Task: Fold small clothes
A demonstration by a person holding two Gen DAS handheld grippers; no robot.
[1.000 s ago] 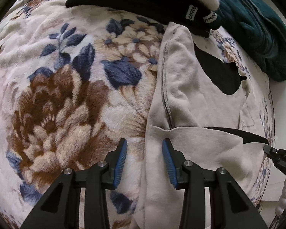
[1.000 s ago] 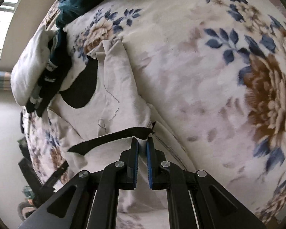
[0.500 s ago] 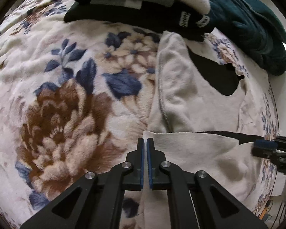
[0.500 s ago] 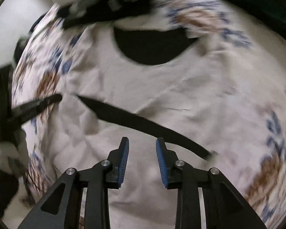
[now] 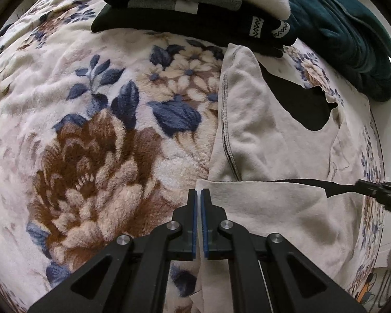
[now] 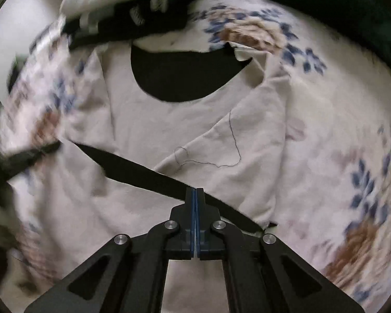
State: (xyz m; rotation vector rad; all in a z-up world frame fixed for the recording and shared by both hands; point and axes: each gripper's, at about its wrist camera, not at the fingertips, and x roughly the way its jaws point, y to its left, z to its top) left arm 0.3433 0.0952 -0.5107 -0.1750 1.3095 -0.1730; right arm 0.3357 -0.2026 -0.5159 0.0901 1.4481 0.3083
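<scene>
A cream garment (image 5: 250, 120) with a black inside lies inside out on a floral blanket (image 5: 91, 130). Its lower part is folded up, showing a black edge (image 6: 143, 174). My left gripper (image 5: 198, 195) is shut on the folded flap's left corner. My right gripper (image 6: 195, 193) is shut on the flap's black edge near its right end. The garment (image 6: 195, 127) shows a black neck opening (image 6: 182, 75) and a loose thread. The right gripper's tip (image 5: 378, 190) shows at the right of the left wrist view.
A stack of folded clothes, black, grey and white (image 5: 195, 7), lies at the far end of the blanket. A dark teal cover (image 5: 352, 34) lies to its right. The same stack (image 6: 112, 13) shows blurred in the right wrist view.
My left gripper went from open to shut on the flap's corner. My right gripper let go, moved along the black edge, and shut on it again.
</scene>
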